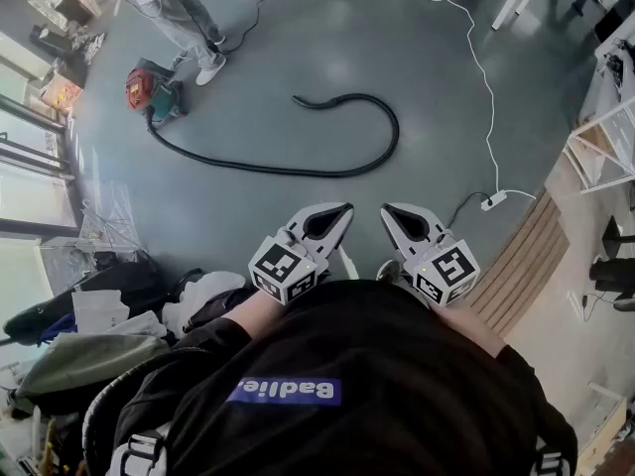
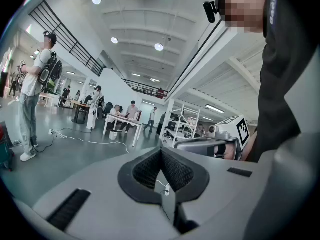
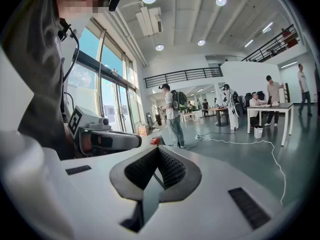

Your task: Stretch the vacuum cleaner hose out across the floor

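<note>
Curling on floor (image 1: 437, 77): hose (image 1: 327, 170) | left hand-held gripper (image 1: 344, 209), right hand-held gripper (image 1: 389, 210) both closed, empty | bystander (image 1: 177, 6) (head cropped)

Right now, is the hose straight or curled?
Curled. From the vacuum the hose runs right in the head view, then hooks back round in a loop to its free end.

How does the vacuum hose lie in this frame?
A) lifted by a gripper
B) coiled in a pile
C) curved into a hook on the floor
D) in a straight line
C: the hose runs from the vacuum cleaner and bends back in a hook.
</note>
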A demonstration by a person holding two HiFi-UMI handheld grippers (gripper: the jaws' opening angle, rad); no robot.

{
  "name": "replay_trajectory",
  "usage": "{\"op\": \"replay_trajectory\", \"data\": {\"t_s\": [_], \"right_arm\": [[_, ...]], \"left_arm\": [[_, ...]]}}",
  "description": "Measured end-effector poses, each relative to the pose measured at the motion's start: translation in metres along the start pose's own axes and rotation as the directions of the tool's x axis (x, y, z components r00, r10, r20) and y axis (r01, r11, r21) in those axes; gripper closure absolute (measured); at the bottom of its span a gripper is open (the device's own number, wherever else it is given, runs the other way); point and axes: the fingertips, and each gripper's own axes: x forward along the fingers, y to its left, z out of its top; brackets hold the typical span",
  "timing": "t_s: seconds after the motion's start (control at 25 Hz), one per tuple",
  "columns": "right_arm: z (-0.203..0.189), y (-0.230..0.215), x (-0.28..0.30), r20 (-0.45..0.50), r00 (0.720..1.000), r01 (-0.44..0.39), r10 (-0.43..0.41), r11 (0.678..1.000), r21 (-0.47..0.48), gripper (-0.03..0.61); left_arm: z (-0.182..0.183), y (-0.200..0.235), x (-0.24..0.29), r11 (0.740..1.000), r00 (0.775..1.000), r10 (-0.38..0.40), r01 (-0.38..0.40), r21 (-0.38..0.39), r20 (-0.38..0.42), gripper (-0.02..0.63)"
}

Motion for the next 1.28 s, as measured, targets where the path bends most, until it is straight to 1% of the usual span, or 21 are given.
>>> {"op": "replay_trajectory", "data": {"t_s": [0.4, 0.56, 0.76, 1.0, 1.28], "right_arm": [[-0.005, -0.012, -0.006, -0.009, 1.0, -0.002, 0.002, 1.0, 0.007, 0.584], [-0.004, -0.019, -0.012, 0.015, 1.0, -0.011, 0.011, 1.0, 0.027, 0.584], [-0.007, -0.036, -0.024, 0.018, 1.0, -0.013, 0.012, 0.999, 0.042, 0.584], [-0.013, -0.065, -0.051, 0.033, 0.999, -0.029, 0.027, 0.998, 0.056, 0.584], [-0.029, -0.103, -0.081, 0.02, 0.998, -0.068, 0.067, 0.995, 0.073, 0.584]], "left_arm": [[-0.005, -0.004, 0.014, 1.0, 1.0, -0.008, 0.008, -0.005, -0.012, 0.607], [-0.006, -0.007, 0.023, 1.0, 1.0, -0.01, 0.01, -0.006, -0.022, 0.607], [-0.006, -0.014, 0.041, 1.0, 0.999, -0.001, 0.001, -0.001, -0.034, 0.607], [-0.005, -0.029, 0.071, 0.999, 0.999, 0.036, -0.036, 0.01, -0.035, 0.607], [-0.007, -0.042, 0.103, 0.993, 0.993, 0.113, -0.112, 0.033, -0.031, 0.607]]}}
